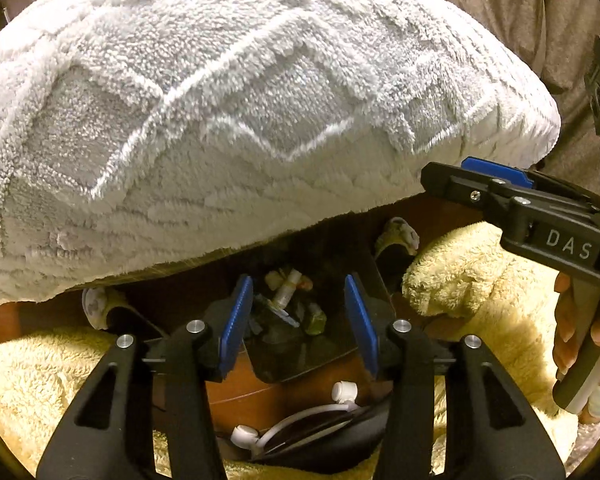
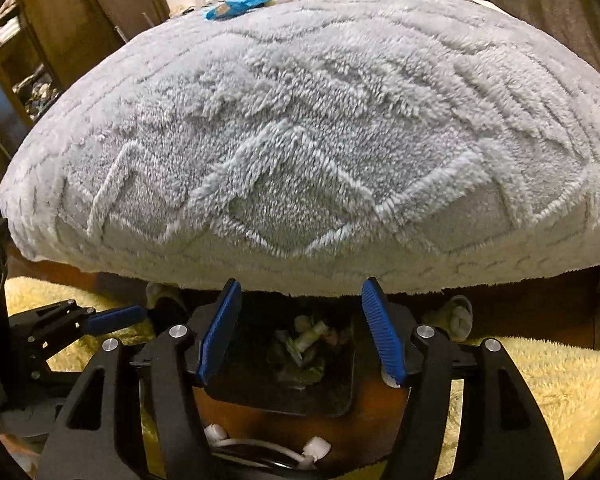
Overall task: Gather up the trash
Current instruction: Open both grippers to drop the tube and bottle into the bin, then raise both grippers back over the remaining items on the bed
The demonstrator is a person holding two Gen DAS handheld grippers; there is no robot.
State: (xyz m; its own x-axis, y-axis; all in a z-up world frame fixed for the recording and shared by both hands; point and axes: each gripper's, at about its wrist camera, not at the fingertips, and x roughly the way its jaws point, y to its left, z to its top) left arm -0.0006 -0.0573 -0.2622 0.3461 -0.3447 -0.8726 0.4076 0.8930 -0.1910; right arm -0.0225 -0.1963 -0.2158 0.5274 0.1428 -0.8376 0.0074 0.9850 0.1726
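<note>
- A grey plush blanket (image 1: 228, 120) with a raised diamond pattern covered a bed and filled the upper part of both views; its hem hung over the edge above a dark gap.
- A cream shaggy rug (image 1: 480, 280) lay on the floor on both sides of a strip of bare brown floor (image 1: 240, 384).
- A black bin (image 2: 284, 368) stood on that bare strip just under the blanket's hem, open at the top; the trash (image 1: 288, 300), pale tubes and greenish scraps, lay inside it.
- The left tongs (image 1: 296, 324) hung over the bin pointing steeply down, blue pads apart with nothing pressed between them; the trash showed through the gap.
- The right tongs (image 2: 300, 332) hung over the same bin, pads likewise apart and gripping nothing; in the left view they reached in from the right, a hand (image 1: 580, 332) around the handle.
- A slipper (image 1: 400, 236) lay to the right of the bin and another slipper (image 1: 96, 308) to its left, both at the rug's edge.
- A white cable (image 1: 300, 424) with plugs lay coiled on the floor nearer the cameras.
- A blue wrapper (image 2: 240, 5) lay on the bed top far back.
</note>
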